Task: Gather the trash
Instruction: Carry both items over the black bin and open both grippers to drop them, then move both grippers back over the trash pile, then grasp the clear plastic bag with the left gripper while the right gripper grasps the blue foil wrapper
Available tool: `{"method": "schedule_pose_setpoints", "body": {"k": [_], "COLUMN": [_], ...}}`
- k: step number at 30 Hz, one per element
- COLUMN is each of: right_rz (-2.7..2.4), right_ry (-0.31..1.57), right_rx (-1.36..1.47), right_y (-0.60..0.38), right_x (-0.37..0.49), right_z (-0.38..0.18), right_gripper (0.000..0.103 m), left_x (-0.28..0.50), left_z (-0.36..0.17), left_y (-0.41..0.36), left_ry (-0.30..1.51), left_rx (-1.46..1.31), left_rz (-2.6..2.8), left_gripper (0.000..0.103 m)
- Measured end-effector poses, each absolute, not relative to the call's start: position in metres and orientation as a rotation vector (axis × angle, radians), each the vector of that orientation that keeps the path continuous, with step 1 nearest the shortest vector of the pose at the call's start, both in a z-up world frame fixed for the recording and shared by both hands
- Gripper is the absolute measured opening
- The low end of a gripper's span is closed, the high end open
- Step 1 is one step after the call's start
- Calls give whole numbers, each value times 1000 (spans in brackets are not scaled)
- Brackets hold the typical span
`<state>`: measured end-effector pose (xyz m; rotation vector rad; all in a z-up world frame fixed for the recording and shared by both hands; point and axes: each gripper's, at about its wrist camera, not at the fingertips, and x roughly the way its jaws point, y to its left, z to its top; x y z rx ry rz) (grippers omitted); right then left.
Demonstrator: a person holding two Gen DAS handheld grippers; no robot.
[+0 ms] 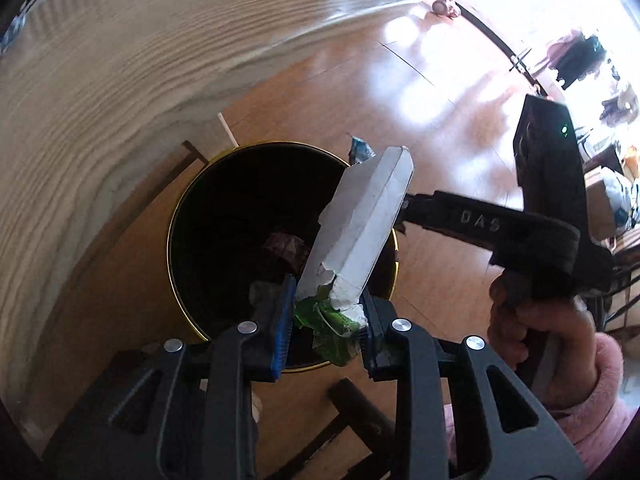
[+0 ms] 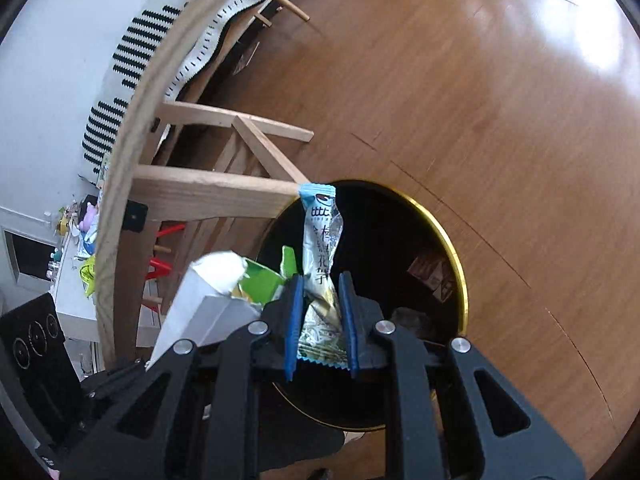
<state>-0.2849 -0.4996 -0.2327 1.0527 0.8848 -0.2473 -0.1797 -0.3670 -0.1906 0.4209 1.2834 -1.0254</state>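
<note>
A black bin with a gold rim (image 1: pixel 172 216) (image 2: pixel 460 276) stands on the wood floor, with some trash at its bottom. My left gripper (image 1: pixel 326 320) is shut on a flattened white carton with a torn green end (image 1: pixel 360 220), held above the bin's mouth. The same carton (image 2: pixel 204 308) shows at the left in the right wrist view. My right gripper (image 2: pixel 320 312) is shut on a long blue and silver snack wrapper (image 2: pixel 320 240), which stands up over the bin's opening. The right gripper's body (image 1: pixel 500 224) reaches in from the right, held by a hand in a pink sleeve (image 1: pixel 592 392).
A light wood table top (image 1: pixel 100 80) curves over the bin on the left. Its wooden legs and braces (image 2: pixel 208 192) stand close beside the bin. A chair with a black and white cushion (image 2: pixel 200 52) is further back. Wood floor (image 2: pixel 480 100) spreads to the right.
</note>
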Motion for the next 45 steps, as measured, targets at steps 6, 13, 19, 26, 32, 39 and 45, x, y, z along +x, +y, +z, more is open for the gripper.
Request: {"method": "schedule_pose_setpoints", "body": {"k": [6, 13, 19, 26, 32, 39, 45], "right_rz": [-285, -487, -468, -384, -194, -13, -8], "right_ry": [870, 765, 801, 595, 528, 668, 759], "right_rx": [1094, 1020, 641, 495, 384, 263, 186], "right_y": [-516, -542, -510, -467, -404, -311, -264], "right_x": [-289, -322, -298, -278, -218, -76, 5], "right_z": [-230, -203, -172, -101, -40, -10, -27], "right_gripper": [84, 96, 96, 96, 96, 96, 96], "left_x": [-177, -170, -163, -115, -26, 53, 77], "left_z": [-192, -159, -83, -4, -15, -52, -73], "left_y": [-372, -355, -320, -222, -80, -15, -9], "left_ry": [1270, 1066, 821, 657, 657, 780, 847], "left_rx": [438, 356, 166, 27, 19, -26, -6], "left_rz": [-1011, -975, -997, -826, -334, -195, -253], "left_gripper": [97, 97, 96, 97, 97, 97, 97]}}
